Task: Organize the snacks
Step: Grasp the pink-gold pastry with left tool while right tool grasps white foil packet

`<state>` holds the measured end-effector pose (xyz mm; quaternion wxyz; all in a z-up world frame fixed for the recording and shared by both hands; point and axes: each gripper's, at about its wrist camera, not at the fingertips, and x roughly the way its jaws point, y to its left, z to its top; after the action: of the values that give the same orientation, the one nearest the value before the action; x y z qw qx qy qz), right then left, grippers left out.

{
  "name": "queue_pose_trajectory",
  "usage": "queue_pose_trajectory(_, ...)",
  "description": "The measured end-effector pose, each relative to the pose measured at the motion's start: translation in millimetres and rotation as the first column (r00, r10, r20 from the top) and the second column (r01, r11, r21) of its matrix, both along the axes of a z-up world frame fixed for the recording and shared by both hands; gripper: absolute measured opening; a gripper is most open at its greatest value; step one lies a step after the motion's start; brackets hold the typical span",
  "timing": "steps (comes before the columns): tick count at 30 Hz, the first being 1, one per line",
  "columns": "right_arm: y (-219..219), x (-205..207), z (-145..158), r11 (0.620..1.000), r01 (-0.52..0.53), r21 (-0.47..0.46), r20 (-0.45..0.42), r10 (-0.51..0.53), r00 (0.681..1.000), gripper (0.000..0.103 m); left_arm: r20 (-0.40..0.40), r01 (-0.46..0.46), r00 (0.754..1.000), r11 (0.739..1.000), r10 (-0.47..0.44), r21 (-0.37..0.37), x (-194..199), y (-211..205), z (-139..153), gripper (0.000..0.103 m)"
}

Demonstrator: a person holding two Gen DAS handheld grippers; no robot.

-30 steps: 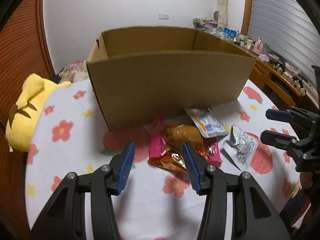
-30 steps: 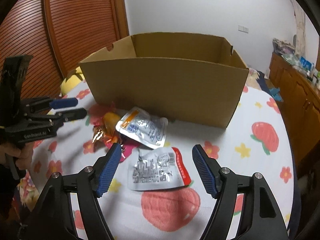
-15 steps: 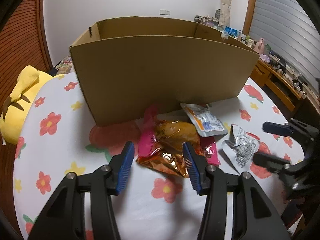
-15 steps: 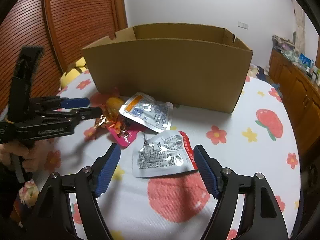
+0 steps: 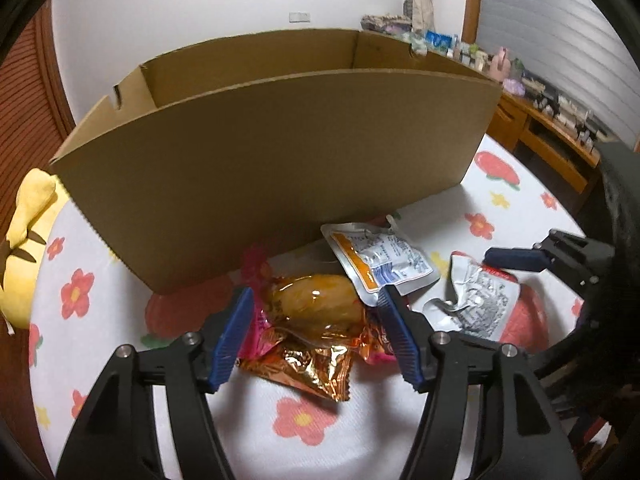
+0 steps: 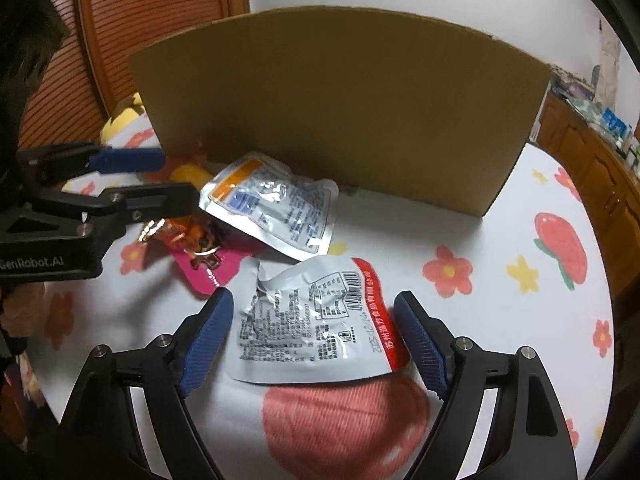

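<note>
- Both claws are spread apart and hold nothing: my left gripper [image 5: 316, 334] straddles the orange foil packet [image 5: 316, 320], my right gripper [image 6: 314, 338] straddles the silver pouch with the red edge [image 6: 316, 328].
- Behind the snacks stands the cardboard box [image 5: 276, 152]; its near wall blocks my sight of the floor, so I cannot tell what is in it.
- All the snacks I see lie outside it, on the flowered tablecloth [image 5: 304, 420], just in front of that wall.
- A second silver pouch with an orange stripe [image 6: 276, 204] lies between the box and the red-edged one, partly over the pink wrapper [image 6: 208, 272].
- The pink wrapper is mostly buried under the orange packet; its print is unreadable.
- In the right view, my left claw hides much of the orange packet.
- A yellow plush toy [image 5: 24, 240] sits at the table's left edge, cut off by the frame.
- A wooden counter crowded with small items [image 5: 560, 96] runs along the far right wall.
</note>
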<state>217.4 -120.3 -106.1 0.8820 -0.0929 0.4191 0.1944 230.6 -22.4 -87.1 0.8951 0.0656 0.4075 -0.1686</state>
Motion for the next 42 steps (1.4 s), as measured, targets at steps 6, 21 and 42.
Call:
queue_pose_trajectory(6, 0, 0, 0, 1.0, 0.005, -0.004, -0.001, -0.005, 1.0, 0.087, -0.011, 0.03, 0.999, 0.999, -0.03, 0.012, -3, -1, -4, 0.065)
queue_pose_trajectory(21, 18, 5, -5, 0.999, 0.004, -0.05, 0.006, -0.004, 1.0, 0.089, -0.013, 0.03, 1.0, 0.993, -0.029, 0.115, 7, -18, -11, 0.068)
queue_pose_trajectory(42, 18, 5, -5, 0.999, 0.004, -0.05, 0.006, -0.004, 1.0, 0.089, -0.006, 0.013, 1.0, 0.999, -0.013, 0.045, -11, 18, -11, 0.062)
